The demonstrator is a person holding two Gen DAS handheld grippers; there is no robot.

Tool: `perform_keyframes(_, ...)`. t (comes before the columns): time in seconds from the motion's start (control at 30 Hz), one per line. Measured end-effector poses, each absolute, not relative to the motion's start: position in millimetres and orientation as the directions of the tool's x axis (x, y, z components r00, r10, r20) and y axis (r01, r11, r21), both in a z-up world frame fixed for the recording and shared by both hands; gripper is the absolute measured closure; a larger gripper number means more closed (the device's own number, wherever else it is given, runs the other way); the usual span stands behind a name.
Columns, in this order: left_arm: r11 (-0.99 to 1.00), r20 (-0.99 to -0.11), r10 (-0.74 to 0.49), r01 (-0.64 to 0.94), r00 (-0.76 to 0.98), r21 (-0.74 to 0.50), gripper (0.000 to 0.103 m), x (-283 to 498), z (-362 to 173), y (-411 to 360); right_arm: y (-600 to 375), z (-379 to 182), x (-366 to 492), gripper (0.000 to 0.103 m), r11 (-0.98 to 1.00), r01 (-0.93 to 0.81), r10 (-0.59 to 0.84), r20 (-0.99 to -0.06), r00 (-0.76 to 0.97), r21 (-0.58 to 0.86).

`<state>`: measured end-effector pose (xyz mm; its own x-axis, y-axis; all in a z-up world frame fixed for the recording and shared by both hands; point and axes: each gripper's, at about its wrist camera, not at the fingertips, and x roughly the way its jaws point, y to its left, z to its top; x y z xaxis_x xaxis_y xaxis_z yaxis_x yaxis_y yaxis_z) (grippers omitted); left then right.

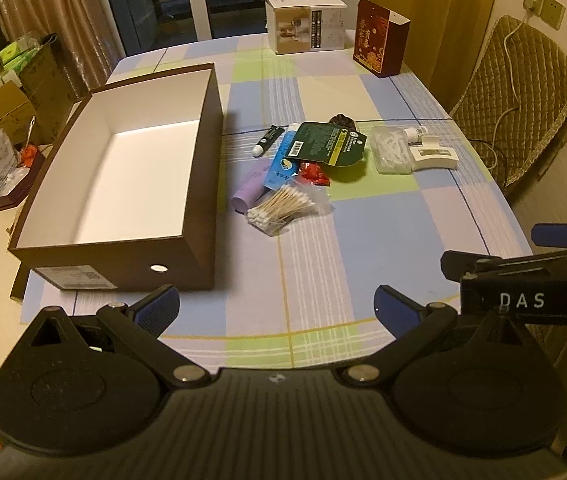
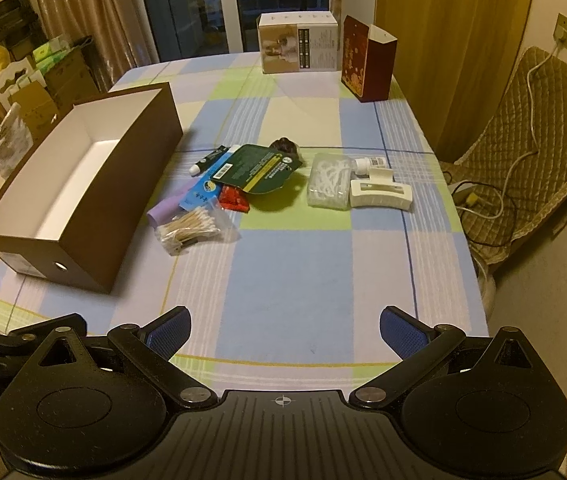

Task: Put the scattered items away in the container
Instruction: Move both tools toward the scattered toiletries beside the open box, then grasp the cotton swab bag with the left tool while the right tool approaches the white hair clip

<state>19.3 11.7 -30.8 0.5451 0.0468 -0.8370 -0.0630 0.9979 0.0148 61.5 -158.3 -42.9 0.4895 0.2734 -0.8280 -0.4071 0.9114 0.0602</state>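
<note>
— Nothing is in your box (image 1: 131,168) so far; its white floor shows bare, and it sits at the left edge of the surface (image 1: 383,232).

— So what's left for me?

— All of it, I'd say. The cotton swabs (image 1: 279,206), purple tube (image 1: 249,186), green packet (image 1: 325,144), floss picks (image 1: 391,150) and white clip (image 2: 379,194) lie mid-surface, right of the box. Your left tool (image 1: 277,308) and right tool (image 2: 285,330) hang over the near edge, jaws apart, holding nothing.
</note>
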Motion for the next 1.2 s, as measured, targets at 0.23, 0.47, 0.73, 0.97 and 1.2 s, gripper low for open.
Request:
perform_keyframes(0.23,0.999,-0.835,0.035,-0.021,0.549,0.028,0.001,36,-41,6,-168,-50,76,0.000,0.923,-0.376,0.275,-0.823,0.497,0.081)
perform_keyframes(0.47,0.997,-0.836,0.001,0.068,0.549,0.046,0.001,61,-59,-7,-183,-59,96,0.000,0.934,-0.349,0.263,-0.811,0.522,0.079)
perform_keyframes(0.73,0.980,-0.829,-0.037,0.184,0.558,0.080,0.001,86,-84,-24,-196,-75,121,0.000,0.937,-0.334,0.276,-0.806,0.523,0.104)
perform_keyframes(0.97,0.967,-0.814,-0.054,0.234,0.578,0.102,0.001,105,-99,-27,-200,-89,143,0.000,0.938,-0.329,0.277,-0.809,0.518,0.110)
perform_keyframes(1.2,0.953,-0.814,-0.041,0.266,0.580,0.141,0.008,126,-119,-24,-202,-101,170,0.000,0.939,-0.294,0.306,-0.819,0.485,0.177)
